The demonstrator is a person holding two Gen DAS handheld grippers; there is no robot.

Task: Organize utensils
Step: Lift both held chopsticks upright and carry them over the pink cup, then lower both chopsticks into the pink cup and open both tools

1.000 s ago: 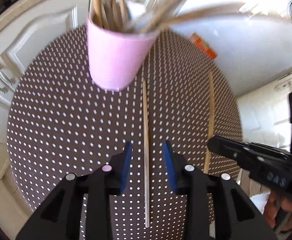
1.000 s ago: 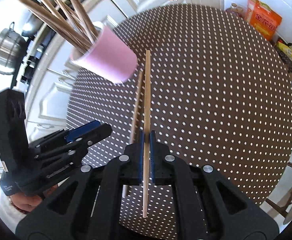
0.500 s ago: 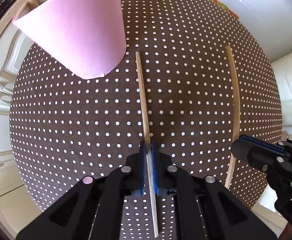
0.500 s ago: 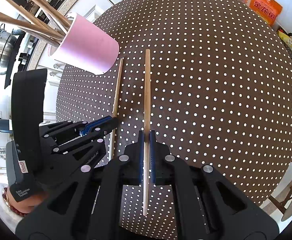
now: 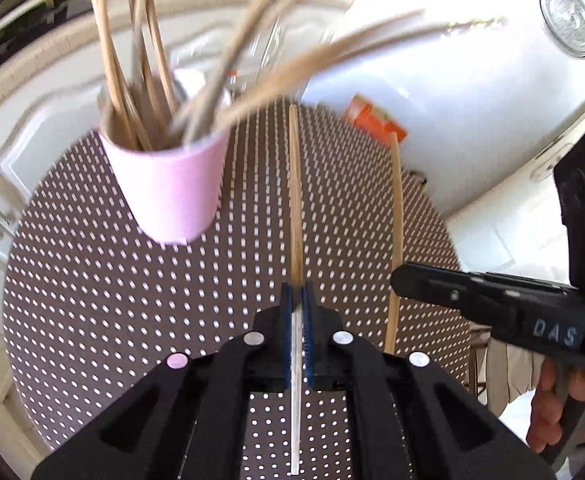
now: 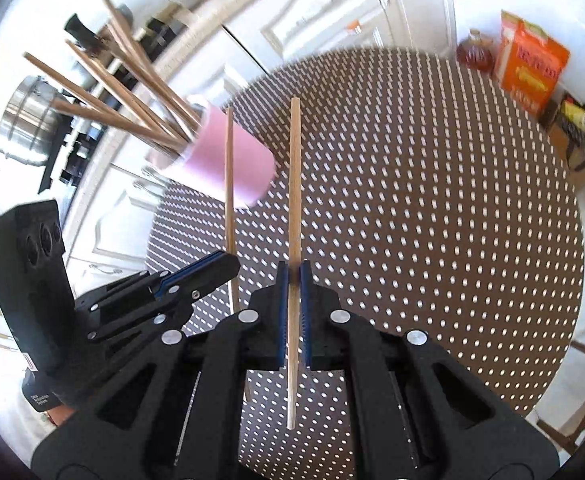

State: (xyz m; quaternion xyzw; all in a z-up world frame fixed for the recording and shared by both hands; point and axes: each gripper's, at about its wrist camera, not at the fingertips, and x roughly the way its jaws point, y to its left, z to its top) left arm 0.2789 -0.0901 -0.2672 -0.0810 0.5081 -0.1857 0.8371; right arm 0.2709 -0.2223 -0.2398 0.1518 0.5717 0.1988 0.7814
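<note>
A: Left wrist view: what do the jaws of the left gripper [image 5: 297, 300] have?

B: They are clamped on a wooden chopstick [image 5: 295, 184]. Its long end points ahead over the dotted brown counter [image 5: 92, 280] toward the far edge; its short end sticks back between the black arms.

A: And the right gripper [image 6: 293, 280]?

B: In the right wrist view its jaws are pressed together on a second chopstick [image 6: 294, 208], gripped well below its middle. In the left wrist view this stick [image 5: 396, 216] runs roughly alongside the first, nearer the counter's right edge.

A: Where are the other utensils?

B: A pink cup [image 5: 168, 192] stands on the counter toward its far left edge, with a loose fan of chopsticks [image 5: 132, 80] sticking out of it, blurred at the tips. Both held sticks are apart from the cup.

A: Anything past the counter?

B: An orange box [image 6: 532, 64] beyond the far right edge and a steel pot [image 6: 24, 124] off to the left.
</note>
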